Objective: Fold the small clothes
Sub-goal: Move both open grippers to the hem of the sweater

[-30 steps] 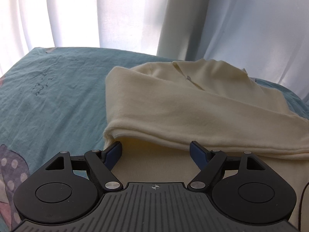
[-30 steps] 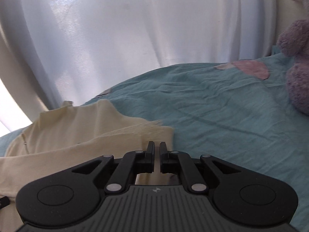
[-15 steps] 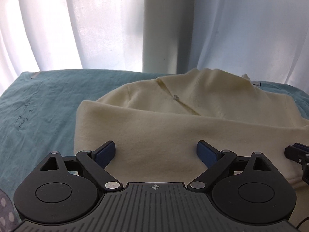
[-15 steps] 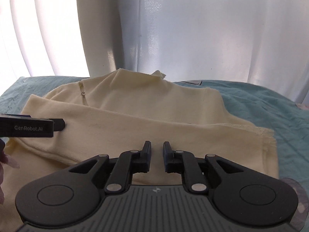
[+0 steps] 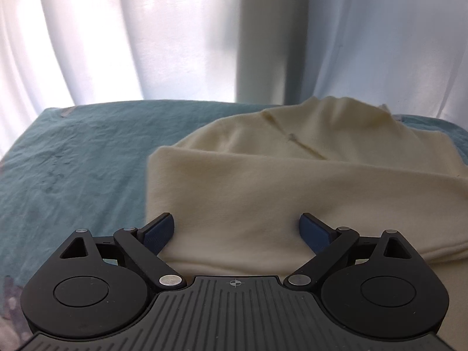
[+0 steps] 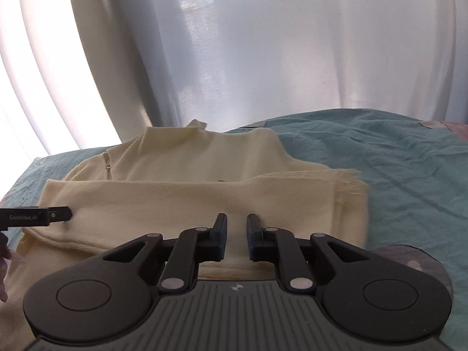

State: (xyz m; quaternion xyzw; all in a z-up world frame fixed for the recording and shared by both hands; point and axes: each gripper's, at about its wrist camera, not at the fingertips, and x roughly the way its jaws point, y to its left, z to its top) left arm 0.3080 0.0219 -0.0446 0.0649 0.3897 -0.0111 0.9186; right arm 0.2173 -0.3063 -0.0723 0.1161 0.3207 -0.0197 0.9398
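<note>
White curtains (image 5: pixel 181 38) are hanging behind a bed covered with a wrinkled teal sheet (image 5: pixel 73 158), and daylight is glowing through them. A cream garment (image 5: pixel 292 193) is lying on that sheet, near the curtain side of the bed, with teal cloth showing to its left and right.

The garment is sitting partly folded: a sleeve or side panel is lying across its body as a broad band running from left to right, with a rounded fold at the left edge and a ribbed hem along the near side. Its high collar (image 6: pixel 175 137) is pointing toward the curtains, and a short slit with a small metal fastener is showing beside it. At the right end the layered edges are looking slightly frayed.

The left gripper (image 5: pixel 237 228) is hovering low over the near left part of the garment with its blue-padded fingers (image 5: pixel 159 229) spread wide, gripping nothing; whether they are touching the cloth cannot be told. The right gripper (image 6: pixel 237 232) is hanging over the near middle of the garment with its fingers parted by a narrow gap and nothing between them. In the right wrist view, one finger of the left gripper is reaching in from the left edge over the folded band.
</note>
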